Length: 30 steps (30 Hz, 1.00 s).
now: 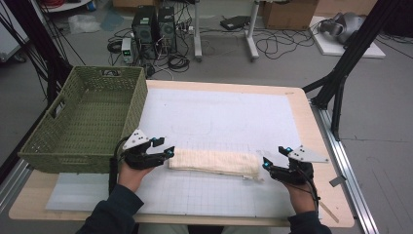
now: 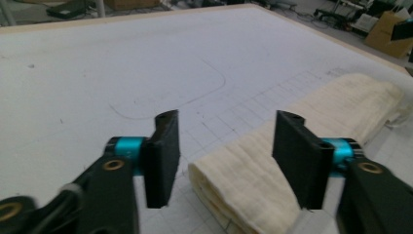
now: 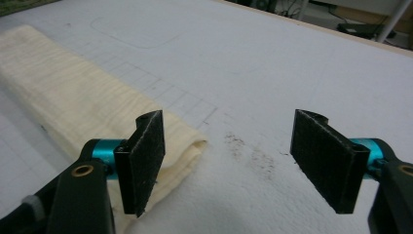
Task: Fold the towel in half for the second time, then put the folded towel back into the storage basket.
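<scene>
A cream folded cloth [image 1: 214, 162] lies as a long strip on the white mat, near the front of the table. My left gripper [image 1: 163, 148] hovers at the cloth's left end with its jaws open and nothing between them. From the left gripper view the cloth [image 2: 292, 146] runs away to the right, just beyond the left gripper [image 2: 224, 156]. At the cloth's right end my right gripper [image 1: 272, 156] stands open and empty. In the right gripper view the cloth's end [image 3: 97, 107] lies behind the left jaw of the right gripper [image 3: 229, 161].
A green woven basket [image 1: 83, 117] stands at the table's left, close behind my left hand. The white gridded mat [image 1: 224, 117] covers most of the wooden table [image 1: 319, 146]. Beyond the table are computers, cables and black stand legs [image 1: 341, 73].
</scene>
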Available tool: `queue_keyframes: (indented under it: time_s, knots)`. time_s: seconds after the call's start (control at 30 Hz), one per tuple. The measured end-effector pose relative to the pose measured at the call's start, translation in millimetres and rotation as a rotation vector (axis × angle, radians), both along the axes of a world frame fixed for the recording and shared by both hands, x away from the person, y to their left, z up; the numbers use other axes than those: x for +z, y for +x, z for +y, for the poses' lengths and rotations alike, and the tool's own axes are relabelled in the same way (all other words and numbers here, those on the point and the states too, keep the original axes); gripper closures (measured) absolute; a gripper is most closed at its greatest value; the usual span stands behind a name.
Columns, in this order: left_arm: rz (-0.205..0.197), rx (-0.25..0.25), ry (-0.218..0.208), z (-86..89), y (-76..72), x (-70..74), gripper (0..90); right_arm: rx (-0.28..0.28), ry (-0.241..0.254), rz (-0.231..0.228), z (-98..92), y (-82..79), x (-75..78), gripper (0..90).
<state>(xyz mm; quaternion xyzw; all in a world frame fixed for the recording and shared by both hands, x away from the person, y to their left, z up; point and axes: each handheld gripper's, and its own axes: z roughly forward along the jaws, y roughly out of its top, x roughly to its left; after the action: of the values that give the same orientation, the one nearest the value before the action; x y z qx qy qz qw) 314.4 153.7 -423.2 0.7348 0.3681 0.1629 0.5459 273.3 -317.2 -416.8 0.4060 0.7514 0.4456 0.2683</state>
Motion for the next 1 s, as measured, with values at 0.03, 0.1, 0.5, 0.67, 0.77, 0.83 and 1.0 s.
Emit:
queue_keyframes:
  time_s: [0.03, 0.1, 0.5, 0.67, 0.77, 0.83, 1.0]
  knots:
    - [-0.001, 0.007, 0.002, -0.3, 0.4, 0.2, 34.2, -0.012, -0.006, -0.004, -1.1, 0.0, 0.3, 24.6]
    - [-0.003, 0.015, 0.005, 0.0, 0.6, 1.0, 29.3, -0.031, -0.006, -0.004, -3.2, -0.1, 1.3, 21.4]
    - [-0.065, 0.023, -0.031, 6.7, -2.2, 6.1, 20.5, -0.050, 0.034, -0.004, -8.8, 1.5, 5.4, 12.1]
    - [-0.066, 0.024, -0.032, 7.0, -3.3, 6.5, 20.9, -0.040, 0.033, 0.003, -7.0, 2.1, 4.6, 11.9]
    - [-0.064, 0.028, -0.029, 6.9, -3.1, 5.5, 21.0, -0.041, 0.029, 0.001, -7.9, 1.8, 4.5, 11.9]
    - [-0.061, 0.030, -0.028, 7.1, -3.0, 5.0, 21.0, -0.042, 0.027, 0.002, -7.9, 1.7, 4.4, 11.9]
    - [-0.038, 0.026, -0.035, 7.3, -1.1, 3.2, 21.1, -0.045, 0.026, 0.003, -7.3, 2.3, 4.1, 11.9]
